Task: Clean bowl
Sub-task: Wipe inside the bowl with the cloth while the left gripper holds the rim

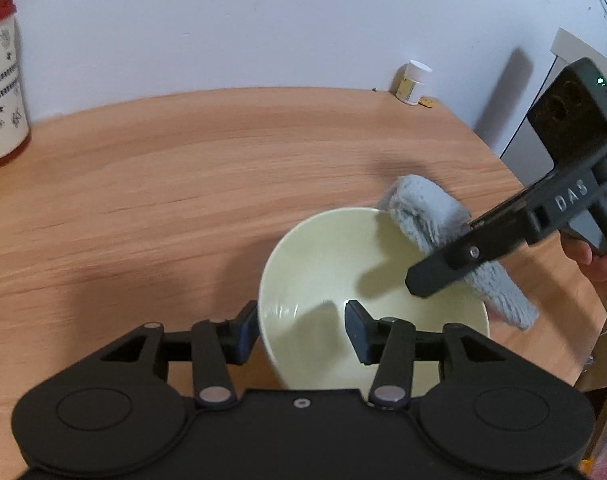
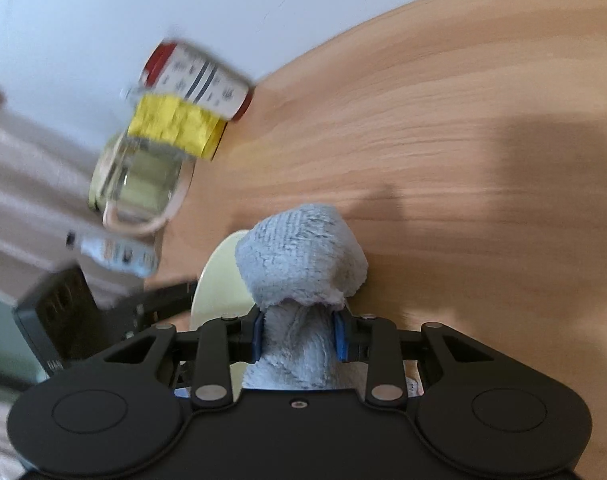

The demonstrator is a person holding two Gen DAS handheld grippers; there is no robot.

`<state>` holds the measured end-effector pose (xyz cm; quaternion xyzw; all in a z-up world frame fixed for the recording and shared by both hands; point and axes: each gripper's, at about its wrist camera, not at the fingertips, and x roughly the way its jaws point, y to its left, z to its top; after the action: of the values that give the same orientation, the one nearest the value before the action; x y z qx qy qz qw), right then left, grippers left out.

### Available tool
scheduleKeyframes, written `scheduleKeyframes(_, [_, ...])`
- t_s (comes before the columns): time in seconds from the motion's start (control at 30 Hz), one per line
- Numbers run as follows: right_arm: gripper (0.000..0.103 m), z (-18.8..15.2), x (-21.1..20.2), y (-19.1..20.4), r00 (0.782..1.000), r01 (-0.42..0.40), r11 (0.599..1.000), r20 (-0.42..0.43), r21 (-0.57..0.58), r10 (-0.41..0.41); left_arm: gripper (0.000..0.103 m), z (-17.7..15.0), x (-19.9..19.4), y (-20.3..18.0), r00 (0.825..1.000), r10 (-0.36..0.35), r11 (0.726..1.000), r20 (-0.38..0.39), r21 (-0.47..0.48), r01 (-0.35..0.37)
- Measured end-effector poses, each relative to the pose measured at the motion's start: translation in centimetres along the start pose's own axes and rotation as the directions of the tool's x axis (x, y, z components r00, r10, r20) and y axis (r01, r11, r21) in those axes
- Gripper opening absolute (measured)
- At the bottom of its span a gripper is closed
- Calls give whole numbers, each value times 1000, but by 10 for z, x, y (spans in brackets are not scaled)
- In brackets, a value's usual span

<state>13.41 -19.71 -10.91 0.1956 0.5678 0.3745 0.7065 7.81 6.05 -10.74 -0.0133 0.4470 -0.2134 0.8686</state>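
Bowl rim sits between left gripper fingers, apart, unpinched; right gripper, clamped on cloth, hangs over far rim.

A: What are you working on there?

B: You have a light wooden worktop with a rounded edge, set against a pale wall.

A: And what rests on it?

B: Your pale green bowl stands near the front. At the far left edge you have a white canister with a red lid and base. Far back by the wall stands a small white-capped bottle with a yellow label, well apart from the bowl.

A: Anything beside the canister?

B: From the right wrist view, a yellow-labelled glass jar sits just beside it, though you see it blurred.
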Motion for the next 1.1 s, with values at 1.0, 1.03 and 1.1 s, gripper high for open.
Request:
scheduleKeyframes(1.0, [37,-51,-10,-5,963,6,968,260,250,-73,12,-18,11,17,984,115,910,138,-412,-49])
scheduleKeyframes(1.03, [37,-51,-10,-4,962,9,967,263,253,-78,11,-18,10,15,985,113,911,132,-409,-50])
scheduleKeyframes(1.1, [36,-49,-10,-1,958,30,971,270,238,-96,13,-20,10,11,988,101,919,120,-392,-47])
